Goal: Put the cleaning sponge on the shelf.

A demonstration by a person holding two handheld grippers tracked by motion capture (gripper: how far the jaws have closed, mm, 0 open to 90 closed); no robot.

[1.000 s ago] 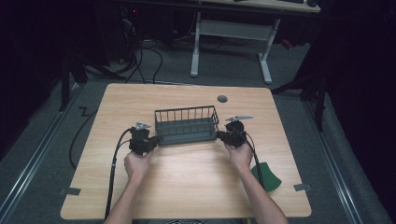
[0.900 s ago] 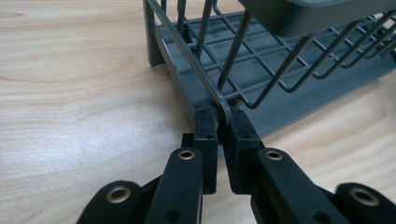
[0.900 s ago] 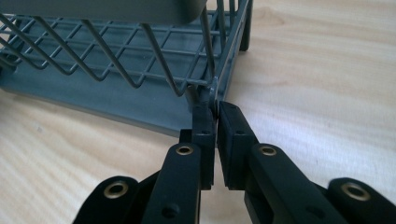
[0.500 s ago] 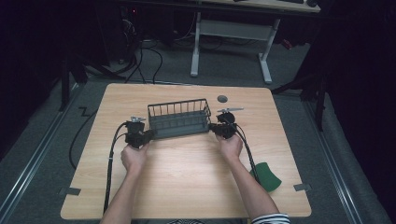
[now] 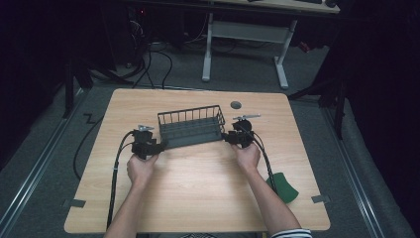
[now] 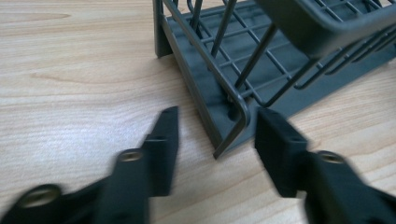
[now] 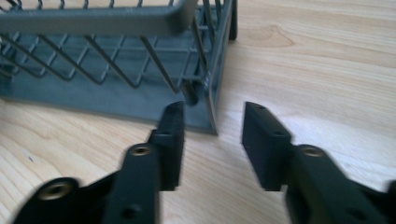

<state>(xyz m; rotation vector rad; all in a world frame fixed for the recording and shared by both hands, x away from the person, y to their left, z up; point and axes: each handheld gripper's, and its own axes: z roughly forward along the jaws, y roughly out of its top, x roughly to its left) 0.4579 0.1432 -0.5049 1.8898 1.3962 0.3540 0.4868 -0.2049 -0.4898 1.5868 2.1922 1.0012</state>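
A: So, what's diff vs a sec ago?

B: Wire basket sits further toward the far side of the table, a bit left of centre, resting flat. Both grippers went with it.

A: Jaws?

B: Left gripper & right gripper have just been opening. Fingers apart now, each pair straddling a near corner post of the basket, pads not pressing, per the gripper views.

A: Hands?

B: Forearms come in from the near edge; left hand at basket's left end, right hand at its right end. Green cloth near right edge.
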